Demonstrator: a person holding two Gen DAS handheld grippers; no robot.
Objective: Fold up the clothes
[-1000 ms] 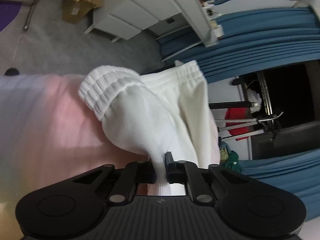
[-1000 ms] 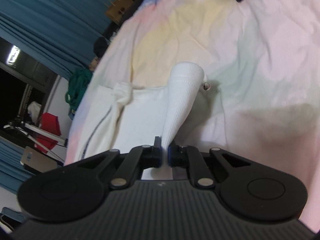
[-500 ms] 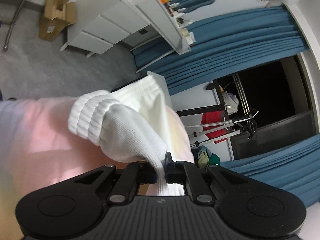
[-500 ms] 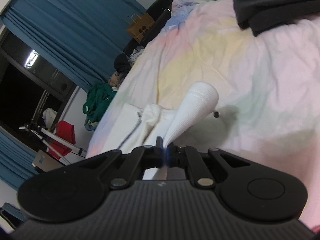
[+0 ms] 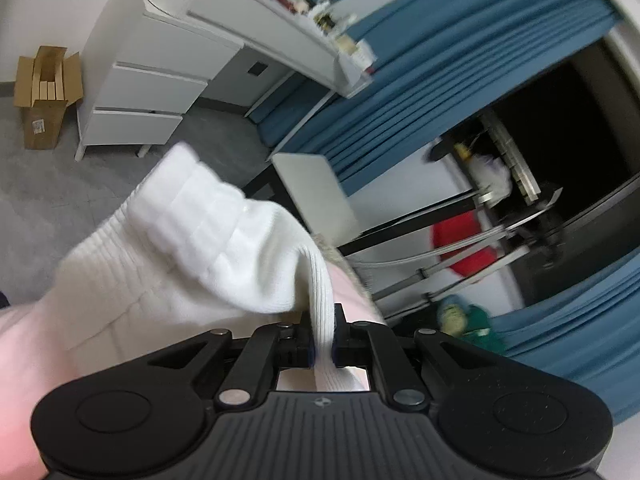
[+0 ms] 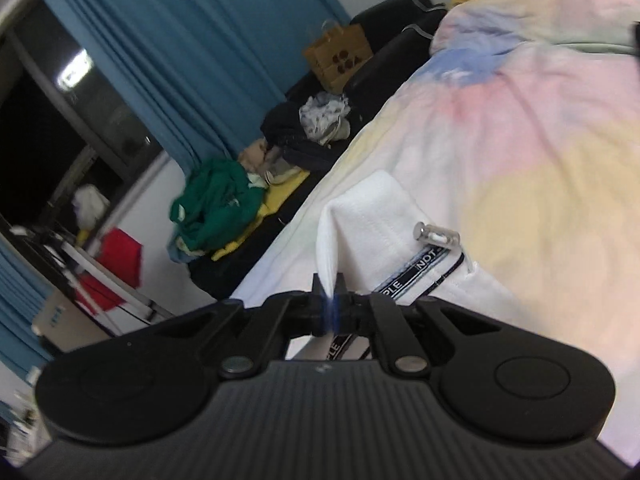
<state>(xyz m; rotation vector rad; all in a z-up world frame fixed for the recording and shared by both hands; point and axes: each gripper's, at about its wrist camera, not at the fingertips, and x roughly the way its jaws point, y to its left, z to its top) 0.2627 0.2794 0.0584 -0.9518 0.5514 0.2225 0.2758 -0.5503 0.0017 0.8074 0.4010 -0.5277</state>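
A: While both jaws bite cloth, how far along?
B: Left hand-held gripper (image 5: 323, 334) pinches the white garment (image 5: 208, 236); right hand-held gripper (image 6: 329, 294) clamps its hem over the bed (image 6: 540, 128). Mid-fold, probably; blurred.

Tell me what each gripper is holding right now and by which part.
Both are shut on the white garment: left gripper pinches a ribbed fold near its cuff; right gripper pinches a fabric edge beside the metal drawcord tip.

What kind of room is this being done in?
Most likely a bedroom: a bed with a pastel bedspread, a white chest of drawers, blue curtains at a dark window, and piled clothes beside the bed.
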